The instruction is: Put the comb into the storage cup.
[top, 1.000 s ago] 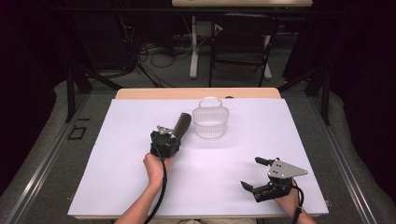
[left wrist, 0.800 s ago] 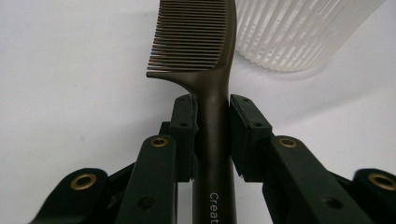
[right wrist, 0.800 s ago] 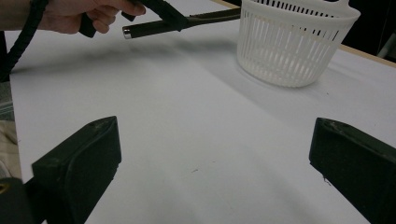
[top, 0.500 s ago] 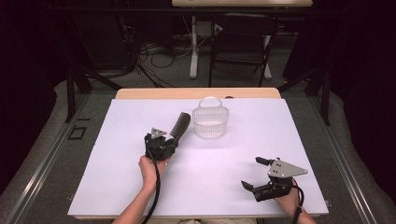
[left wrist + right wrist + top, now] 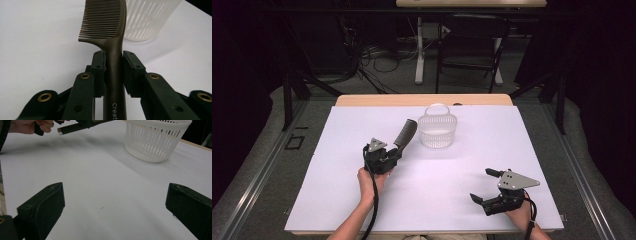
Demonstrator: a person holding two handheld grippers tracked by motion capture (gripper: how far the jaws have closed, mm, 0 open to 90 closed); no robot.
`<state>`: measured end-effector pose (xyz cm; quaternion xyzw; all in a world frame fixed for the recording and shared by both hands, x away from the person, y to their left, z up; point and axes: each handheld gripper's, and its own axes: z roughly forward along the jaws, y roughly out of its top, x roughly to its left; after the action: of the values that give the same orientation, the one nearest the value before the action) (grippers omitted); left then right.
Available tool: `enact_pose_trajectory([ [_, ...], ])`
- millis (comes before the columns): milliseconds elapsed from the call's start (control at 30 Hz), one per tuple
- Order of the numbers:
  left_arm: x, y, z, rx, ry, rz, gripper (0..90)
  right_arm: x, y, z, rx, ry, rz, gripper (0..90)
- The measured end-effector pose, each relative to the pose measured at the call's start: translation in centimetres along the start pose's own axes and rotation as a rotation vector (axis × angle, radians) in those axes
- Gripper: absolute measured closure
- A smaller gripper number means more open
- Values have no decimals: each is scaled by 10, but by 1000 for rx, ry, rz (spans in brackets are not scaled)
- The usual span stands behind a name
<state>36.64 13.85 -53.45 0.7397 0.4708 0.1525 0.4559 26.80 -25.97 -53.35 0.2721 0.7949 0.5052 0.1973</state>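
Observation:
A dark comb [image 5: 406, 134] points its teeth toward a white slatted basket [image 5: 437, 131] at the table's back middle. My left gripper [image 5: 393, 152] is shut on the comb's handle. In the left gripper view both jaws press the comb's handle [image 5: 114, 57], its teeth face left, and the basket [image 5: 147, 20] stands just beyond its tip. The right gripper view shows the comb's handle end [image 5: 72, 128] held above the table. My right gripper [image 5: 480, 185] sits open near the front right, with nothing between its fingers [image 5: 47, 202].
A white sheet [image 5: 337, 200] covers the table, and a wooden edge [image 5: 422, 100] shows behind it. Chairs, cables and a dark floor lie beyond. In the right gripper view the basket [image 5: 156, 140] stands ahead and to the right.
My left gripper has drawn slightly left and toward the person and turned, so its grey plate shows on top and more of the comb shows. The right gripper has not moved.

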Motion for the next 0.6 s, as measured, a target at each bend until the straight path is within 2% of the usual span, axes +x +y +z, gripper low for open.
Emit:
enact_pose_trajectory([
  [300,0,3,-11,-42,-19,32,724,0,-1,1,7,-5,2,18],
  [600,-4,1,-11,-85,-49,58,724,-1,0,1,15,3,18,19],
])
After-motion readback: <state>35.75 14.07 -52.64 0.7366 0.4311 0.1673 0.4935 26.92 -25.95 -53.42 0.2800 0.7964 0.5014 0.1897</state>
